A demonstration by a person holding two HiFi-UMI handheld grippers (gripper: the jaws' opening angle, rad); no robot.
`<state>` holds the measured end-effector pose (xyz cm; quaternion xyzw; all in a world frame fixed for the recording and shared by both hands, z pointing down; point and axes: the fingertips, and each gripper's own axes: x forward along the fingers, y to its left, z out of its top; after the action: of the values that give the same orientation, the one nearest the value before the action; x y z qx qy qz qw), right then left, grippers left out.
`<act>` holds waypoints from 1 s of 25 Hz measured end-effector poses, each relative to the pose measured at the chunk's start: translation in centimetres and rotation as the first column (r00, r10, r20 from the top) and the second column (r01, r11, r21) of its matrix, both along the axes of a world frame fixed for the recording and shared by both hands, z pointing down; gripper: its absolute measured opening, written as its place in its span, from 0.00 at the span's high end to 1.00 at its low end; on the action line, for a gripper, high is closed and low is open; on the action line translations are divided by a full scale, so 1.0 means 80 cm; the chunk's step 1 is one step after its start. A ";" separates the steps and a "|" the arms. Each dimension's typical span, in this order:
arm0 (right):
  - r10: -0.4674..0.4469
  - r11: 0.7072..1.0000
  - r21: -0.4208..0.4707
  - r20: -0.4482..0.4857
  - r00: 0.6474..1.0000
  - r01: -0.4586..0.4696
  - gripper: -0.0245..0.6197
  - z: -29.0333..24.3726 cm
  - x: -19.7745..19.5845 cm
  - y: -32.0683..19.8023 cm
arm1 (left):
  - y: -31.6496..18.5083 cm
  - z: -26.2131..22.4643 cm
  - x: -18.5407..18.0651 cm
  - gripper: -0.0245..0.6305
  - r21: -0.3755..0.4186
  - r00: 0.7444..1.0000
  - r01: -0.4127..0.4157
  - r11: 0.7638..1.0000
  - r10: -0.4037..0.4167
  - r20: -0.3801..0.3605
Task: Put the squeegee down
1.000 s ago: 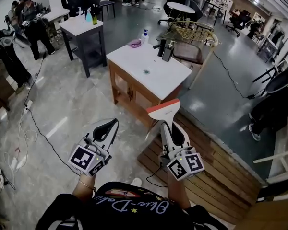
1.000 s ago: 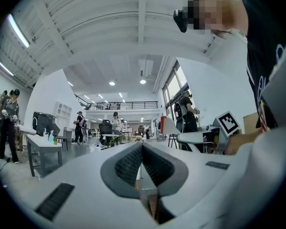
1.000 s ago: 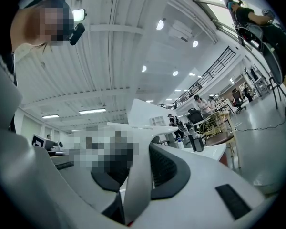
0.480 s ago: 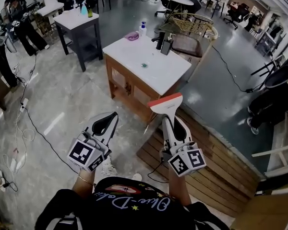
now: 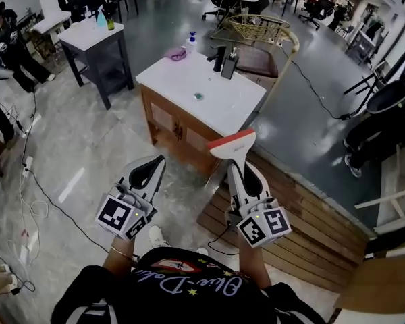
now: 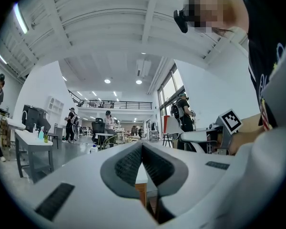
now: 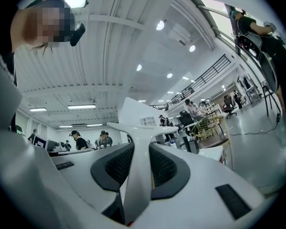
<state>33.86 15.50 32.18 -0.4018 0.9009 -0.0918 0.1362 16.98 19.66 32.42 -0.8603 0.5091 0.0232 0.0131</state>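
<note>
Head view: the white-topped cabinet (image 5: 223, 106) at 12 o'clock is nearer than before, so the put-down seems close. Left gripper view: the left gripper (image 6: 142, 151) is closed and empty. Right gripper view: the right gripper (image 7: 140, 146) still clamps the squeegee (image 7: 142, 128), which points to 12 o'clock.

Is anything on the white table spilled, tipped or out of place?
Nothing stands out. The bottle stands upright at the far edge of the table. A green spot near the middle is too small to identify.
</note>
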 end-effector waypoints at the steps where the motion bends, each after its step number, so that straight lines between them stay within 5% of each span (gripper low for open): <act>1: 0.005 1.000 -0.001 -0.002 1.000 -0.005 0.78 -0.001 -0.005 -0.003 | -0.004 0.000 -0.005 0.97 -0.001 1.000 -0.006 1.000 0.006 -0.001; 25: -0.002 1.000 -0.007 -0.044 0.999 0.002 0.78 -0.002 -0.147 -0.055 | -0.057 0.005 -0.143 0.97 -0.009 1.000 -0.012 1.000 0.012 -0.015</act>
<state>22.11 11.13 32.01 -0.4035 0.9037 -0.0864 0.1147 5.51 15.13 32.84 -0.8633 0.5039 0.0274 0.0050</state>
